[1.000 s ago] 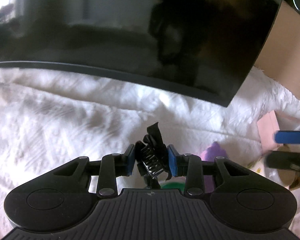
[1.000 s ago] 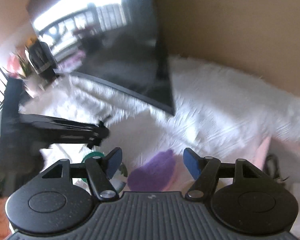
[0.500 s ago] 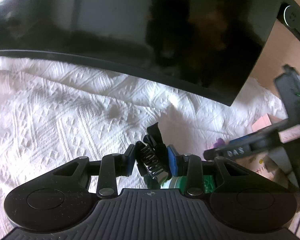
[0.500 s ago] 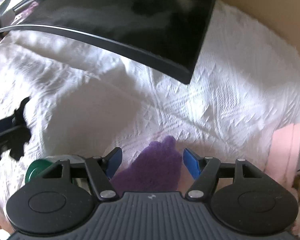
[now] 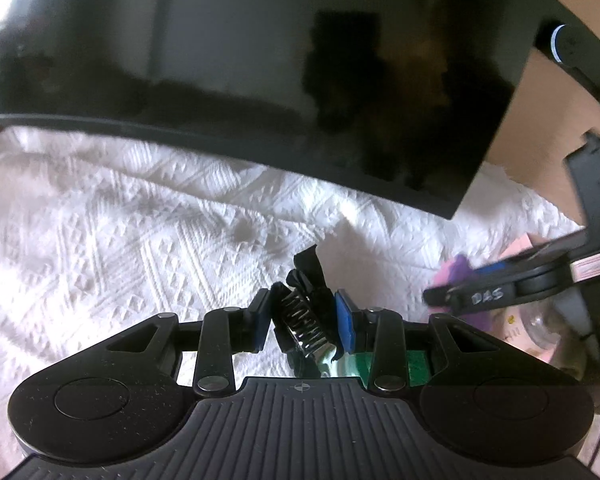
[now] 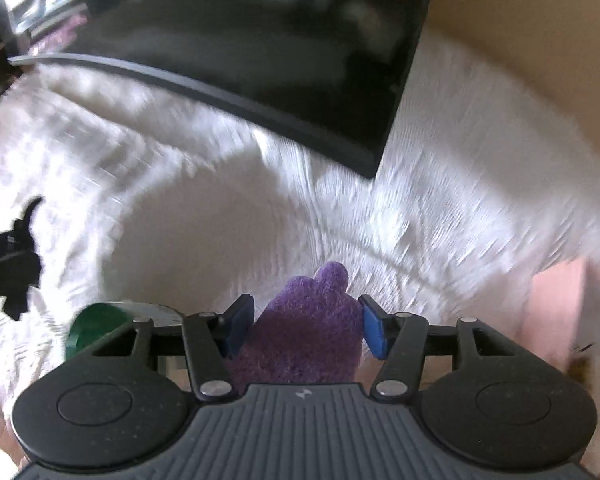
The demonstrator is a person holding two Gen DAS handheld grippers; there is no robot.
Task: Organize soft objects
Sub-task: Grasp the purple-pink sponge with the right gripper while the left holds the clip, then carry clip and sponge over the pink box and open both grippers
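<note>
My left gripper (image 5: 302,326) is shut on a small black hair clip (image 5: 306,276) with a metal spring, held above the white textured cloth (image 5: 100,220). In the right wrist view the same clip (image 6: 26,224) shows at the left edge. A purple fuzzy piece (image 6: 312,316) lies on the cloth between the blue pads (image 6: 374,332) of my right gripper (image 6: 306,326). Its jaws are closing around the piece, with a thin gap still showing on the left side. In the left wrist view, the purple piece (image 5: 458,266) peeks out behind the right gripper's finger.
A large black monitor screen (image 6: 260,40) leans over the back of the cloth. A green round lid (image 6: 96,322) lies left of my right gripper, a pink soft item (image 6: 556,304) to its right. A cardboard wall (image 6: 520,20) closes the far right.
My right gripper tipped down over the purple piece and its jaws narrowed around it. It also came into the left wrist view from the right. The left gripper kept the clip.
</note>
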